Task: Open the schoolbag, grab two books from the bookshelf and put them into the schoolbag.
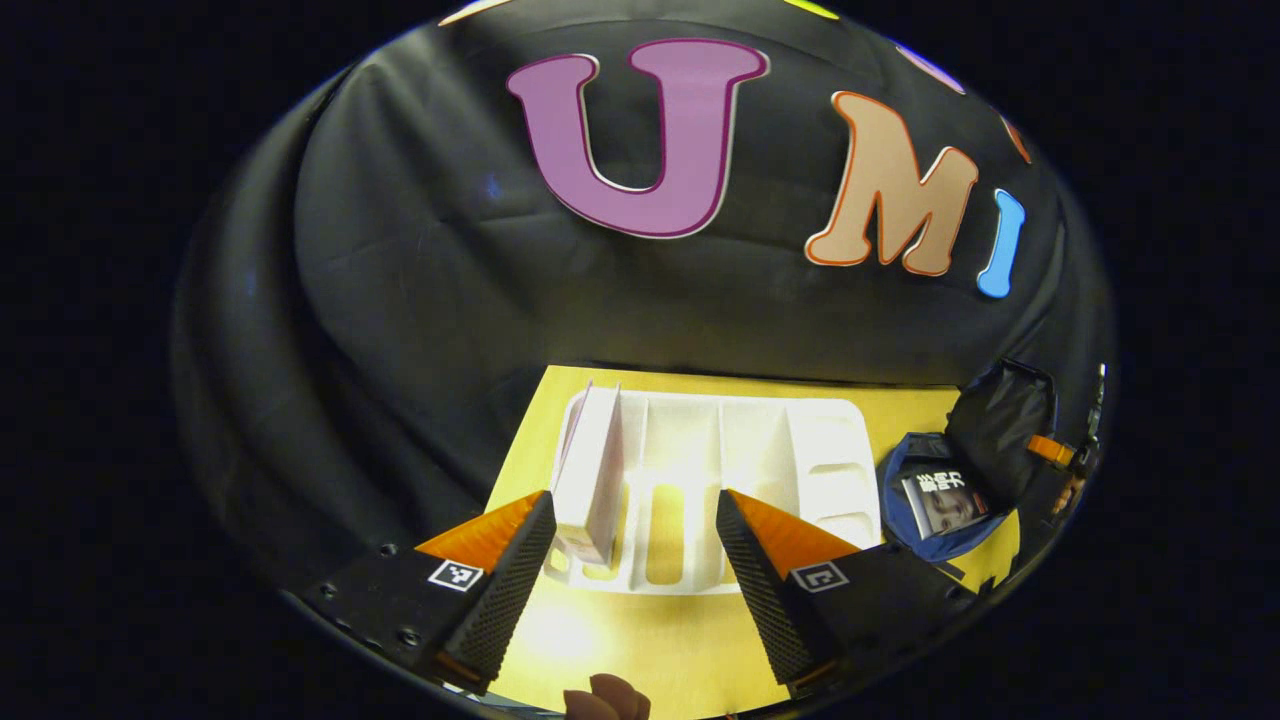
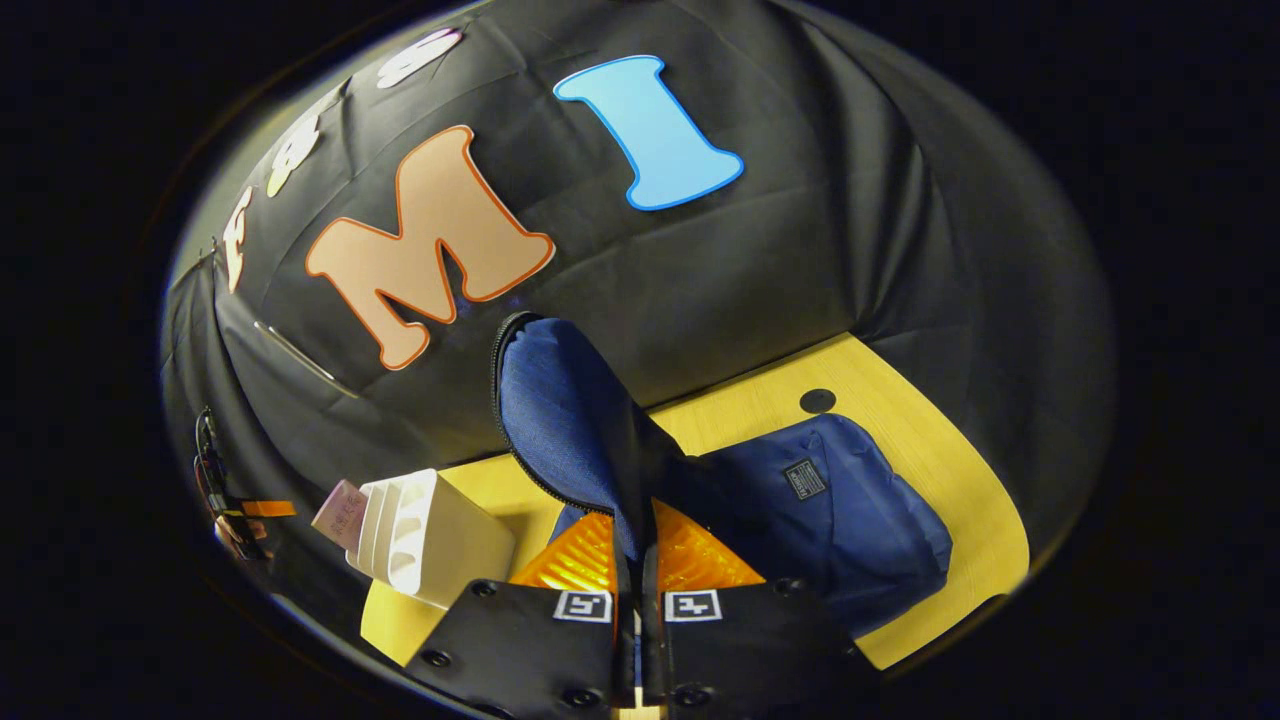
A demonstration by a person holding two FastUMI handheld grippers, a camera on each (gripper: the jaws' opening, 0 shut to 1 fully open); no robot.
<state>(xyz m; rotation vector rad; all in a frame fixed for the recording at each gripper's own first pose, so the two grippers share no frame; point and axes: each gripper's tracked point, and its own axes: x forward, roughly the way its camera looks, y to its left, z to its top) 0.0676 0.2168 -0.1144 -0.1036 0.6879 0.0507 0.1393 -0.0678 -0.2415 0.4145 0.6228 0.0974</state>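
While right claw (image 2: 637, 600) pinches schoolbag flap (image 2: 560, 410), left claw (image 1: 633, 545) gapes wide before book (image 1: 592, 470).

Left claw (image 1: 632, 520) gapes wide; right claw (image 2: 637, 560) is pinched closed.

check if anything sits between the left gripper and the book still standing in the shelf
Nothing visible does. In the left gripper view, the left gripper is open and the book stands upright in the leftmost slot of the white bookshelf, just ahead of its left finger. The right gripper holds the schoolbag flap up.
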